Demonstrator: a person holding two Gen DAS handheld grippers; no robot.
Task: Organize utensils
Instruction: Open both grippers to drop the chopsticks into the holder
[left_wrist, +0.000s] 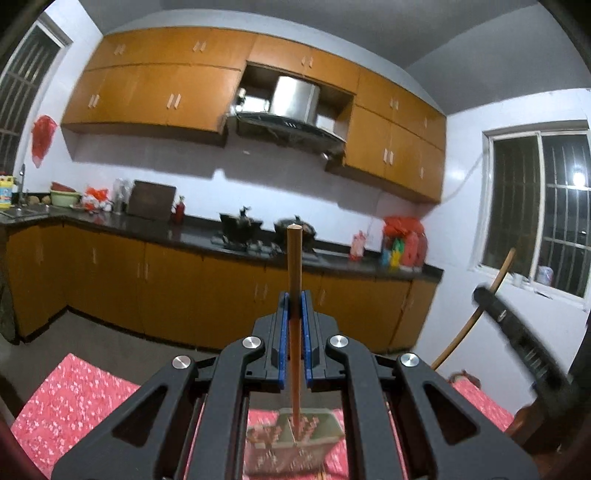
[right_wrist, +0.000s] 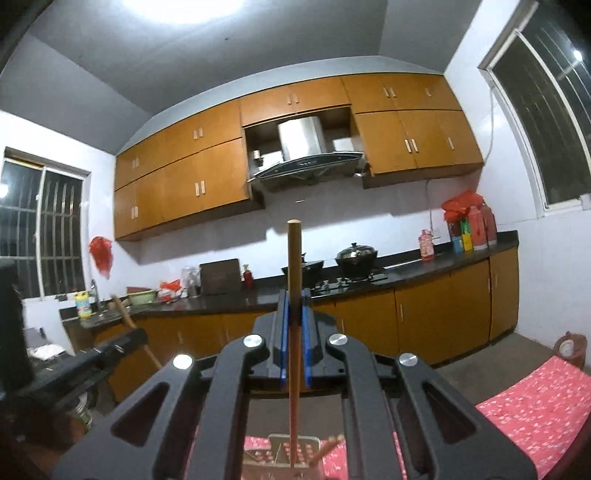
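Observation:
My left gripper (left_wrist: 294, 297) is shut on a thin wooden stick (left_wrist: 294, 258), likely a chopstick, which stands upright between the blue pads (left_wrist: 283, 332). Its lower end reaches down to a grey perforated utensil holder (left_wrist: 317, 435) on the red cloth. My right gripper (right_wrist: 294, 295) grips a second upright wooden stick (right_wrist: 294, 254) above the same holder (right_wrist: 306, 441), where another stick (right_wrist: 327, 447) leans. Each gripper shows blurred in the other's view: the right gripper (left_wrist: 482, 293) with its stick (left_wrist: 461, 332), and the left gripper (right_wrist: 129, 338) with its stick (right_wrist: 123, 310).
A table with a red flowered cloth (left_wrist: 74, 391) lies below both grippers. Beyond it runs a dark kitchen counter (right_wrist: 236, 299) with pots on a stove (right_wrist: 356, 258), orange cabinets (right_wrist: 369, 321), a sink (left_wrist: 22, 212) and barred windows (left_wrist: 543, 206).

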